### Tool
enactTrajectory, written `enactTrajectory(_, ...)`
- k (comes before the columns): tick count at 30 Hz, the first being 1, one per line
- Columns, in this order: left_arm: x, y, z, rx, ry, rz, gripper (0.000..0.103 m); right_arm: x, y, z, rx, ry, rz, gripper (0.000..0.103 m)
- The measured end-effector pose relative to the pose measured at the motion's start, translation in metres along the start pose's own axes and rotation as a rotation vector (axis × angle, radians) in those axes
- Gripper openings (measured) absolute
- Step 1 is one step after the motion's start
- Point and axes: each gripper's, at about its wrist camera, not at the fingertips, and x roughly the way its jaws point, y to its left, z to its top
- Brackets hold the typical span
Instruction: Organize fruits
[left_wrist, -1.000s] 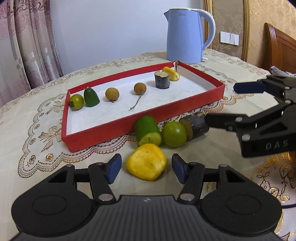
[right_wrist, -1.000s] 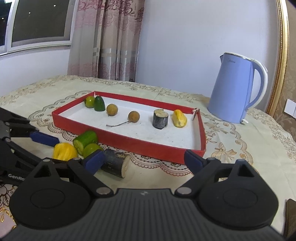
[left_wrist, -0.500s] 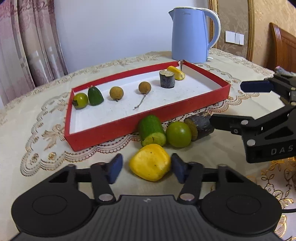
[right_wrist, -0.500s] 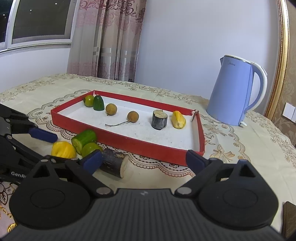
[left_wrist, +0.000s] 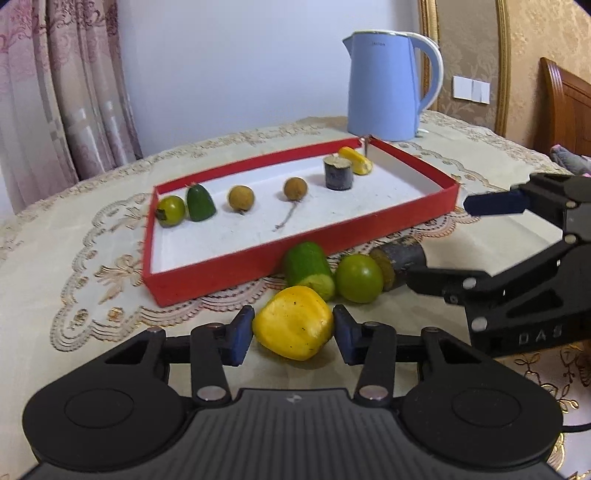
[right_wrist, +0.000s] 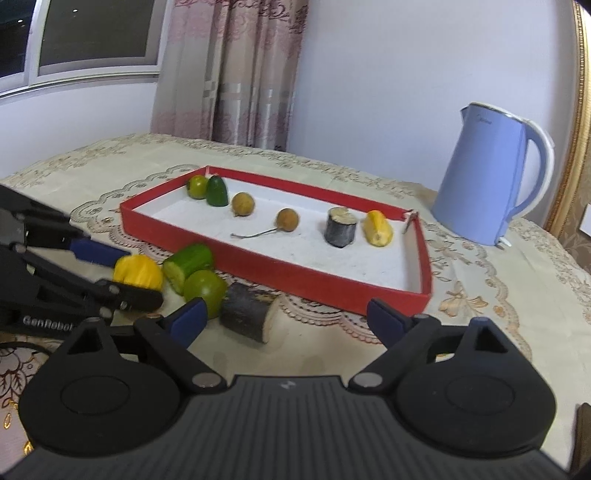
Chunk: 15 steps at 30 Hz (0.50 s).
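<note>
A yellow fruit piece lies on the tablecloth between the pads of my left gripper; its jaws are closing and both blue pads touch the fruit's sides. Just beyond lie a cut green piece, a green lime and a dark stub, all in front of the red tray. My right gripper is wide, its jaws closing slightly; the dark stub lies between its fingers, untouched. Inside the tray stands a row of several fruits.
A blue kettle stands behind the tray's far right corner, seen also as the kettle in the right wrist view. Curtains hang behind the round table. A wooden chair back is at the far right.
My left gripper's pads have closed in from a wide gap until they meet the yellow fruit piece. The right gripper has stayed where it was, still wide.
</note>
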Motion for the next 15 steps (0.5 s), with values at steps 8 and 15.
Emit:
enactTrajectory(8, -0.002, 0.004, -0.002, -0.004, 0.001, 0.021, 0.045, 0.013, 0.003, 0.001, 0.005, 0.047, -0.003, 0.07)
enactTrajectory(15, -0.002, 0.005, -0.003, -0.005, 0.001, 0.018, 0.045, 0.017, 0.002, 0.001, -0.004, 0.052, -0.046, 0.071)
